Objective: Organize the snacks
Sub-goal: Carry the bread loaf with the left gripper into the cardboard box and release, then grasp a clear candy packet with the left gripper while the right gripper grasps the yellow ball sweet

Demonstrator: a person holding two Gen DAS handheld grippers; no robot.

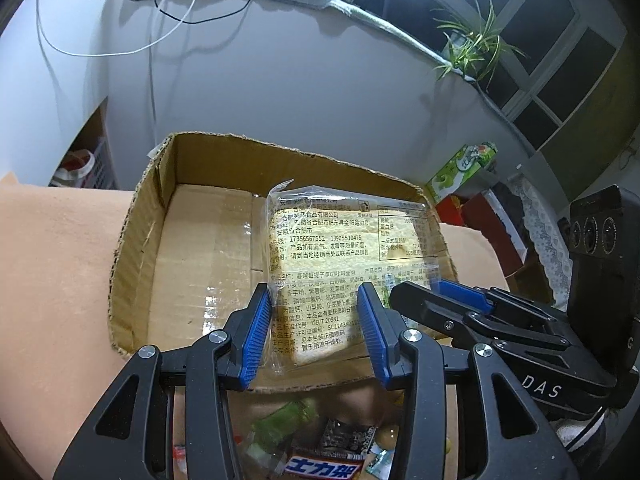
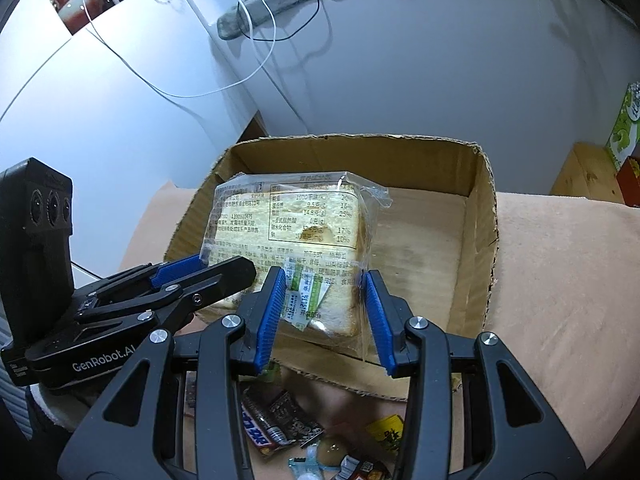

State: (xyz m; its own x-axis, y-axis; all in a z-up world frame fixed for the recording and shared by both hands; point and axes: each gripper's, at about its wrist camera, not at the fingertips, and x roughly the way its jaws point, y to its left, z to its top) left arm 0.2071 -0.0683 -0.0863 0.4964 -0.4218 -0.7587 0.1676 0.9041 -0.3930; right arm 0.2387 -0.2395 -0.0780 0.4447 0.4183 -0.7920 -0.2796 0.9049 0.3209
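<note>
left tool (image 1: pixel 316 336), bread packet (image 1: pixel 344 248) between pads

— What sort of place is this?
— A home, by the look of it, a lived-in room rather than a lab or shop.
— What shows it?
— A potted spider plant (image 1: pixel 474 46) sits on a ledge by a dark window (image 1: pixel 560 60), and charging cables (image 2: pixel 256 36) trail down the pale wall. A lace cloth (image 1: pixel 538 224) drapes over furniture at the side. A peach fabric cover (image 1: pixel 56 264) is spread over the counter, and a torn cardboard box (image 1: pixel 132 240) sits on it. A green carton (image 1: pixel 460 170) stands beyond. Behind, an alcove holds a red-and-white jar (image 2: pixel 76 12).
</note>
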